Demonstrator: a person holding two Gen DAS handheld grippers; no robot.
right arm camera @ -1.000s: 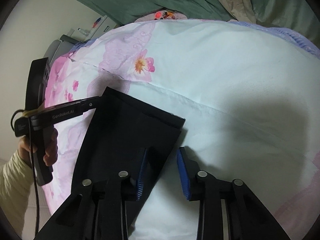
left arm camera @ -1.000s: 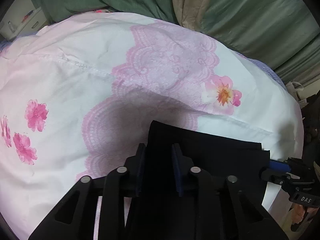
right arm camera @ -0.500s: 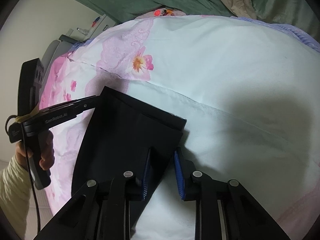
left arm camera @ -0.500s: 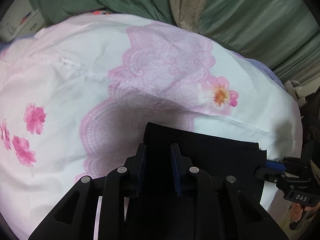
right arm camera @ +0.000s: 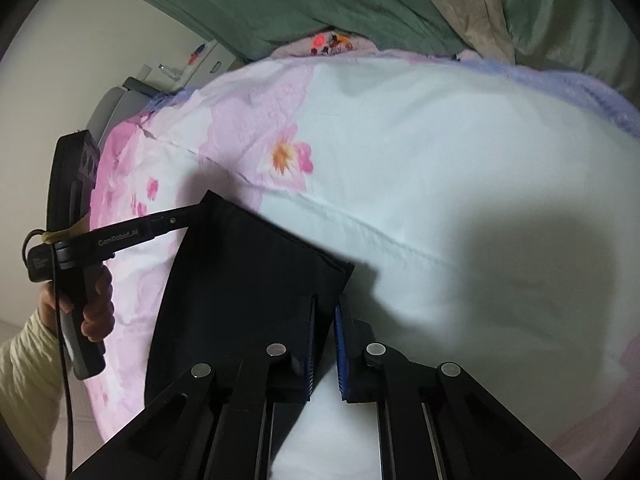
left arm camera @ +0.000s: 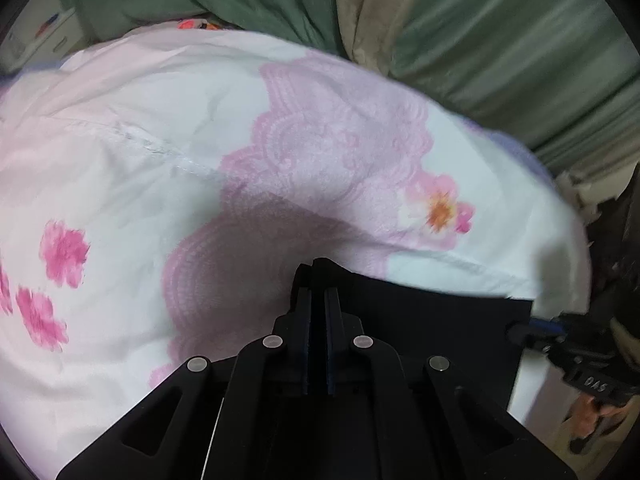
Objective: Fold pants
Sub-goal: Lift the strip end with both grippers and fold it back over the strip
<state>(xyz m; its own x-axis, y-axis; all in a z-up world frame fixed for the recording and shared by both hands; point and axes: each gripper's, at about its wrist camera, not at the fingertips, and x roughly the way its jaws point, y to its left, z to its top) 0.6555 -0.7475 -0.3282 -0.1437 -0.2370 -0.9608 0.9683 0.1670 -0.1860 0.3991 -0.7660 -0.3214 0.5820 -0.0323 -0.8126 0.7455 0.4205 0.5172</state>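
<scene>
The black pants (left arm camera: 440, 320) lie folded flat on the flowered quilt (left arm camera: 200, 160). In the left wrist view my left gripper (left arm camera: 319, 286) pinches their far left corner, its jaws closing tight on the cloth. My right gripper (right arm camera: 325, 310) closes on the pants' (right arm camera: 248, 280) right edge near the far right corner, with dark fabric between its blue pads. Each gripper shows in the other's view: the left gripper (right arm camera: 194, 211) at the pants' left corner with a hand (right arm camera: 96, 308) on its handle, the right gripper (left arm camera: 536, 324) at their right edge.
Green and beige curtains (left arm camera: 500, 40) hang behind the bed. A purple blanket edge (right arm camera: 580, 92) rims the quilt's far side. White furniture (right arm camera: 180, 68) stands past the bed's left end. The quilt (right arm camera: 460, 180) stretches wide beyond the pants.
Both grippers' jaws have narrowed from a wide gap to a pinch on the pants. The pants' left corner now stands up slightly between the left jaws.
</scene>
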